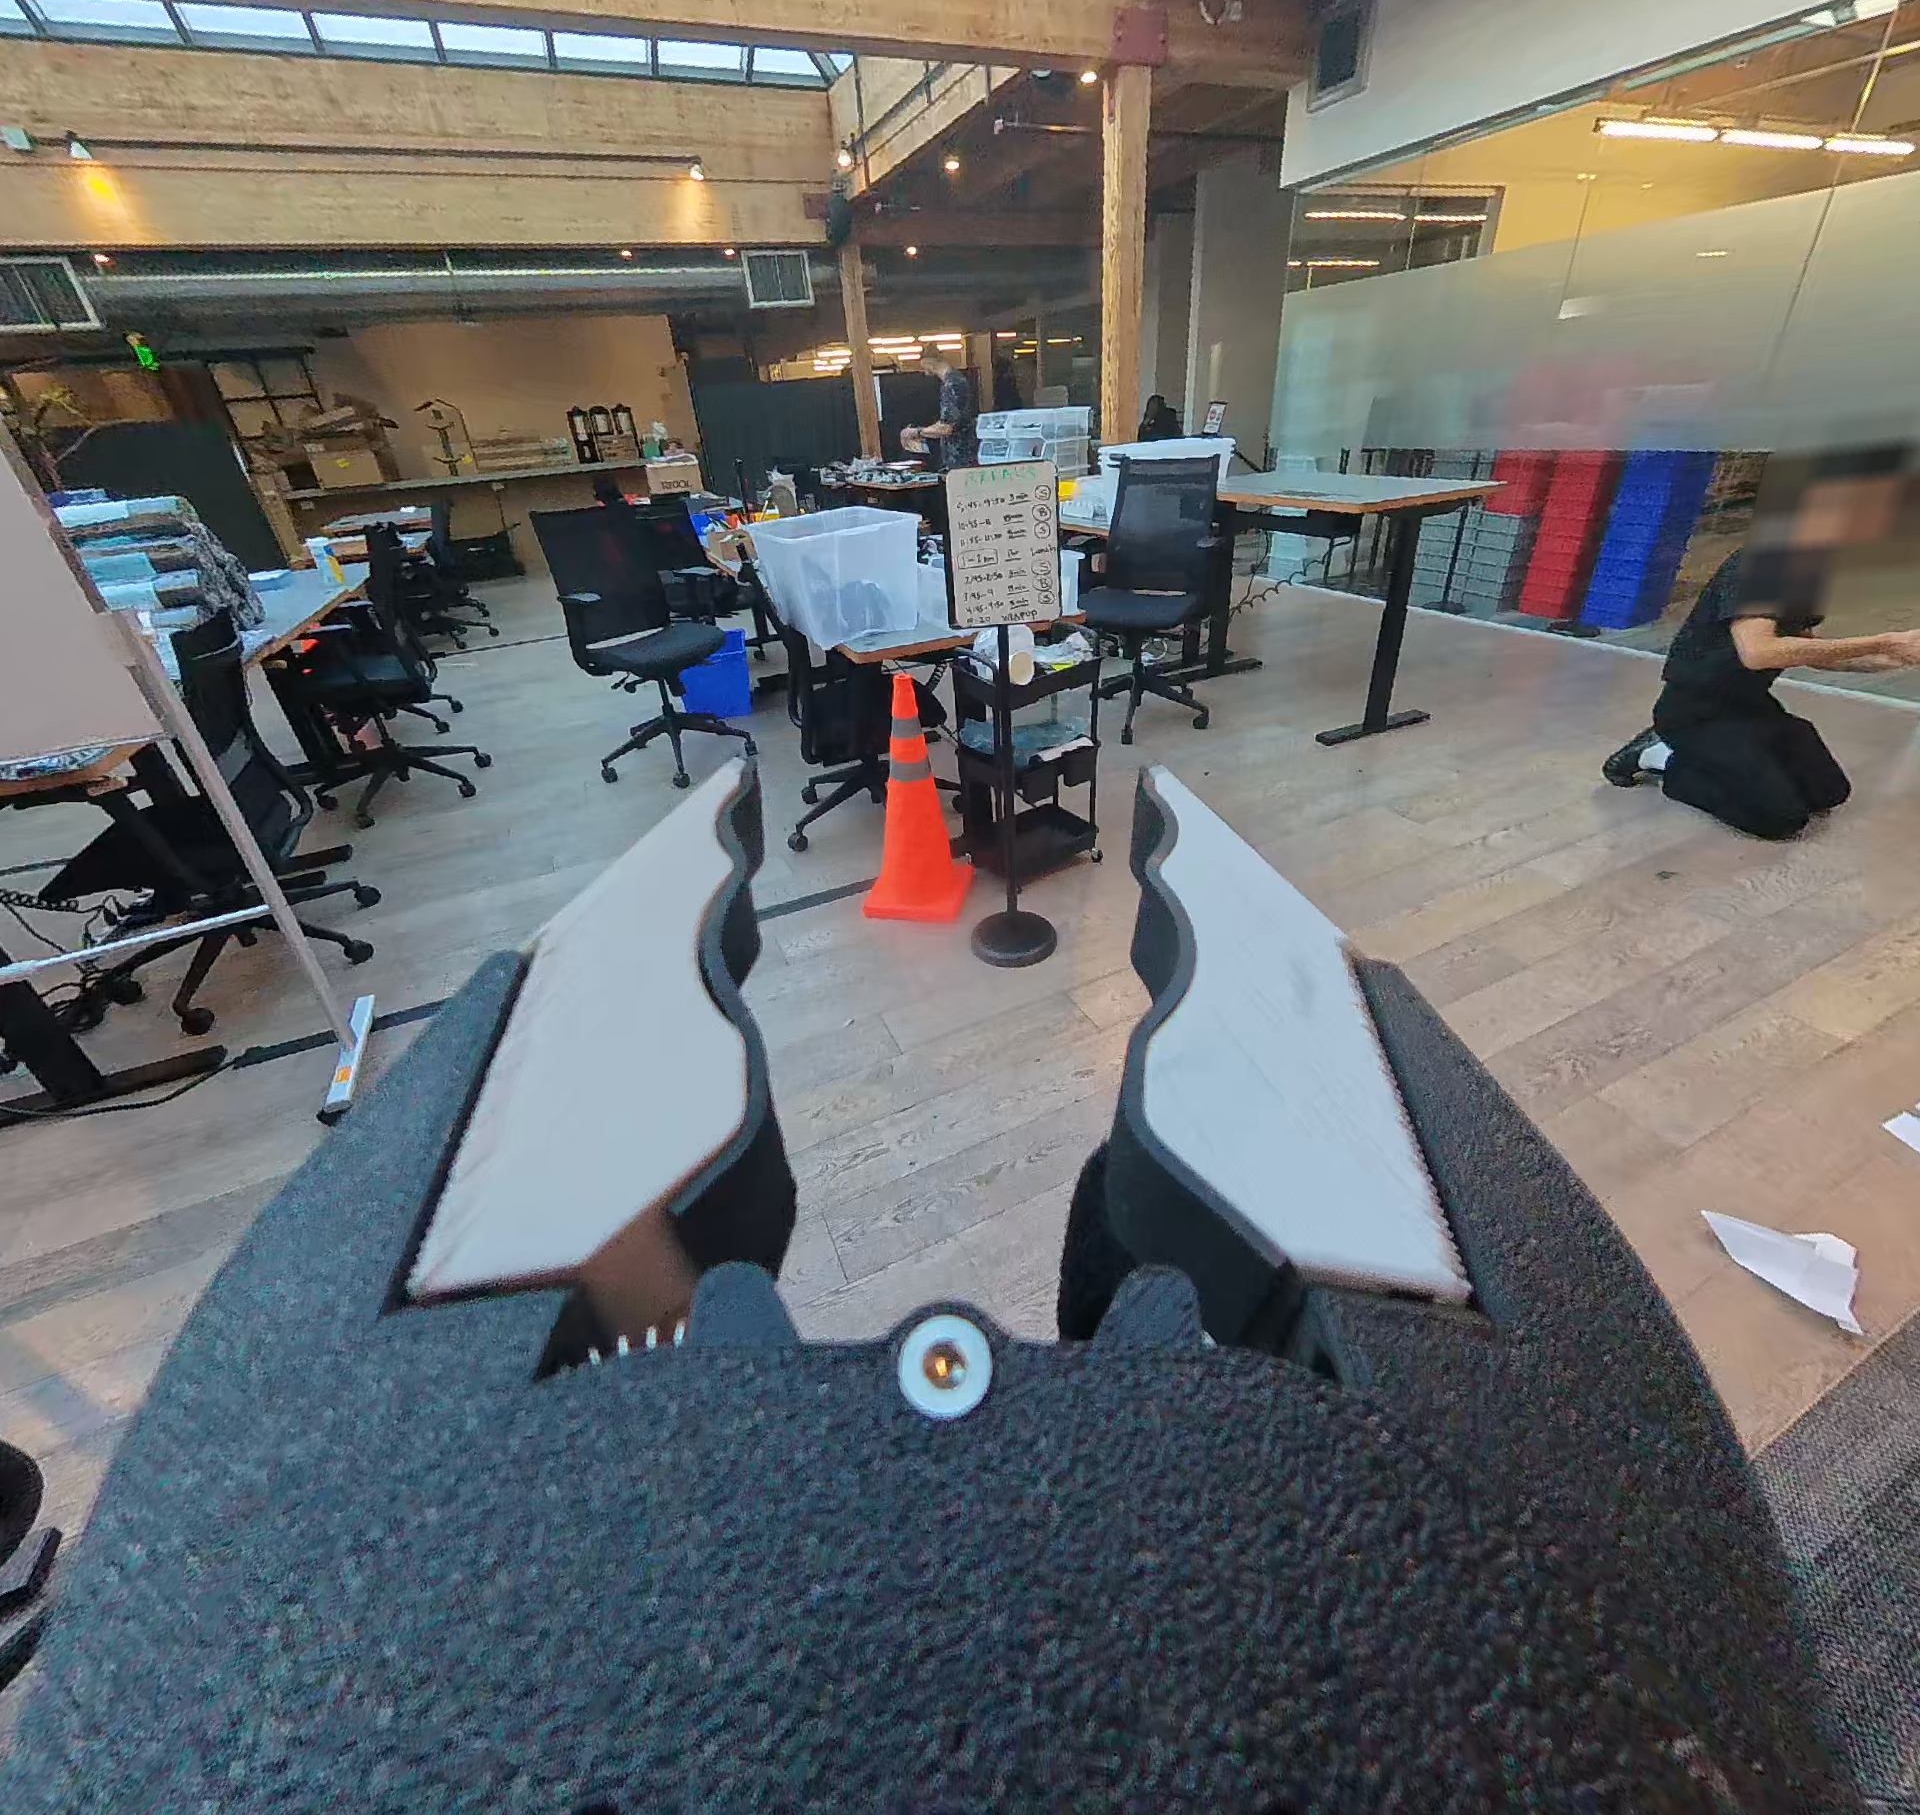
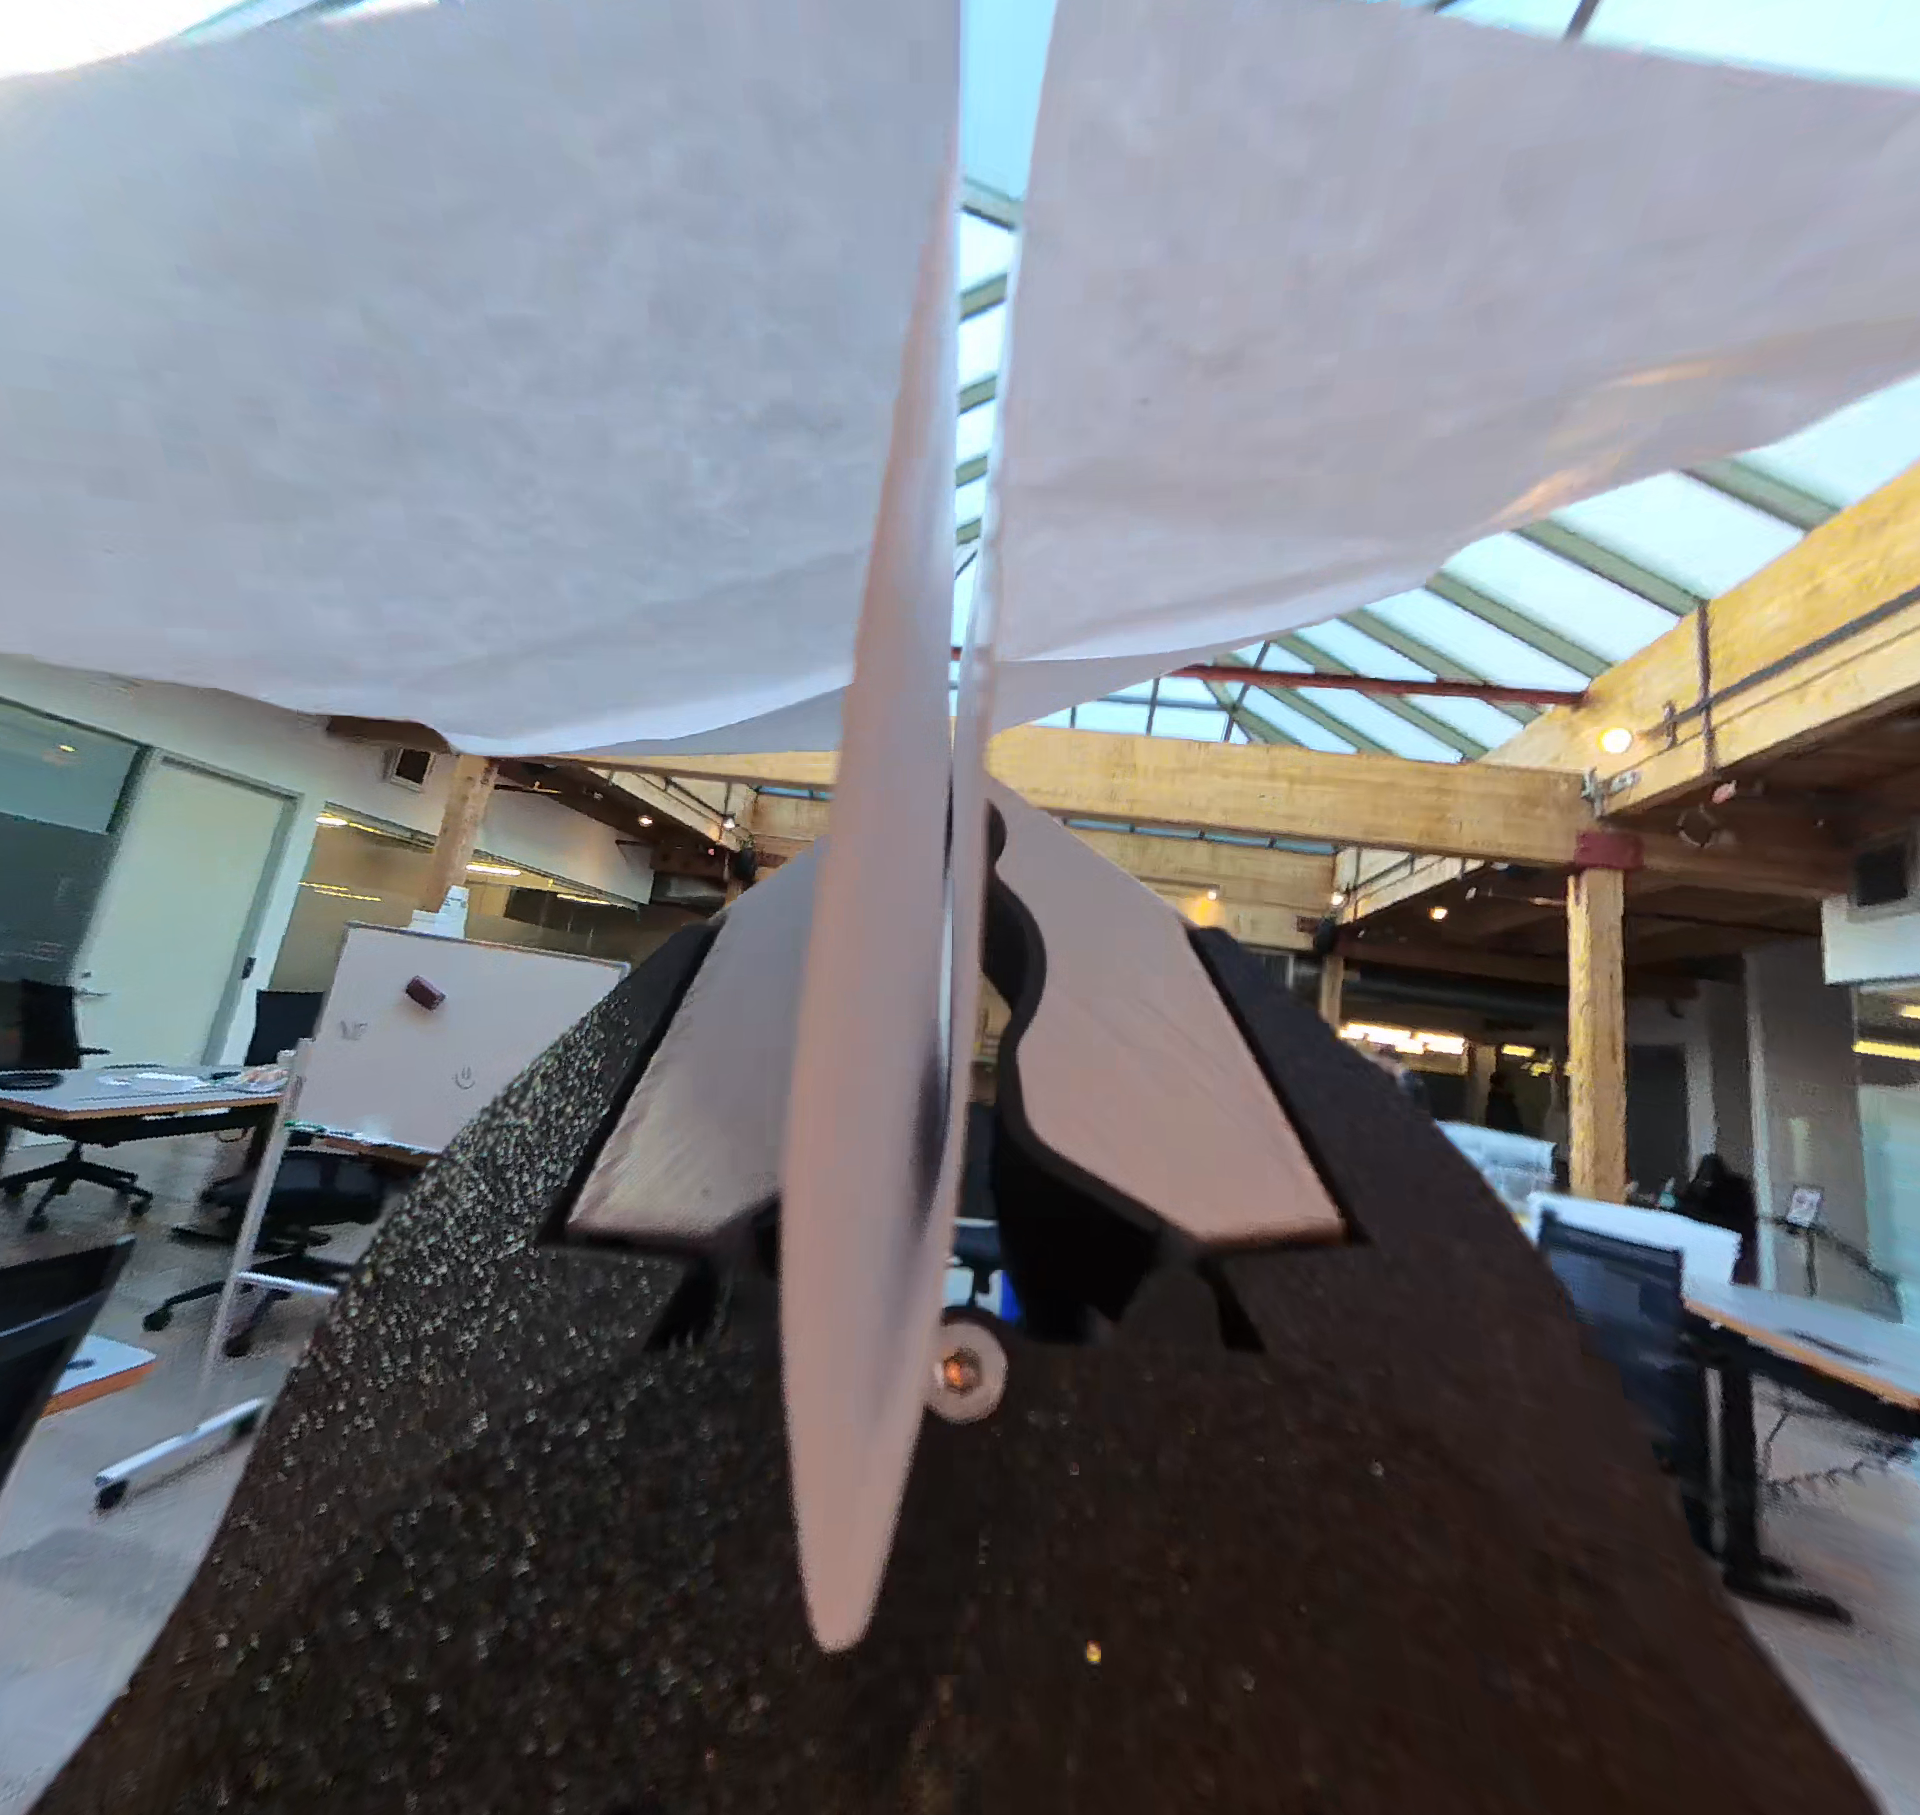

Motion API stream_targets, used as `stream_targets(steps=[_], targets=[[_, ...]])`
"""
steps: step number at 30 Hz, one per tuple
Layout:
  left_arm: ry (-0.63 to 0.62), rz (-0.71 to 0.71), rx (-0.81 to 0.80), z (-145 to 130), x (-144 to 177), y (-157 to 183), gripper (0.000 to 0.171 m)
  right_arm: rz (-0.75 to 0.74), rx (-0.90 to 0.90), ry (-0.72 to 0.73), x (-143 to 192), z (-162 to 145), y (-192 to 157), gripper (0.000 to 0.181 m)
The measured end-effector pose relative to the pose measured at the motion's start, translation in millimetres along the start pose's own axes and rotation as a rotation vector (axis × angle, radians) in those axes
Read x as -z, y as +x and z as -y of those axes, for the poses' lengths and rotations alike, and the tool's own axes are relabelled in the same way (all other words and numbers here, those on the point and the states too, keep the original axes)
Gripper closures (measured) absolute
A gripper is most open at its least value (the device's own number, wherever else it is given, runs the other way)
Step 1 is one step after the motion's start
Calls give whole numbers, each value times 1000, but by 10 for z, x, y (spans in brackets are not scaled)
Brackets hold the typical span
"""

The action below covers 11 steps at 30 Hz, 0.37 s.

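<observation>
Right wrist view: paper plane [image 2: 499,363] pinched by right gripper [image 2: 951,892], keel between jaws, wings spread above; left gripper [image 1: 945,799] wide, empty.

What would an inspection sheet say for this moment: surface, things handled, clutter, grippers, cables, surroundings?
Surface: pale wood plank floor; grey carpet at the lower right edge.
Things handled: folded white paper plane, wings spread upward, keel between the right gripper's fingers.
Clutter: a second paper plane lying on the floor; orange traffic cone; sign stand; black rolling cart.
Grippers: left gripper open and empty, aimed over the floor; right gripper shut on the paper plane, tilted up toward the skylight.
Cables: dark cords under the desks at left.
Surroundings: desks, office chairs, whiteboard, glass partition; a person kneeling at right.
</observation>
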<state>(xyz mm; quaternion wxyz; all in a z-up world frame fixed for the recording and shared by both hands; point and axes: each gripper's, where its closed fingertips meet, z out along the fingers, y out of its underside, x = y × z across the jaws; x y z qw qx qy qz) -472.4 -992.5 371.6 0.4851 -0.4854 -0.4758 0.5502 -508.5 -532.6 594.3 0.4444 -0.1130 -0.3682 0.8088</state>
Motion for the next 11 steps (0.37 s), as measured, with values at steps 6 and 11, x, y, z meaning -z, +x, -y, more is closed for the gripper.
stream_targets(steps=[6,11], targets=[[40,42,-31,372,-362,91,102,-46,297,96,1362,2381,373,181],[38,84,1,482,-727,109,102,-150,586,101,2356,4156,238,181]])
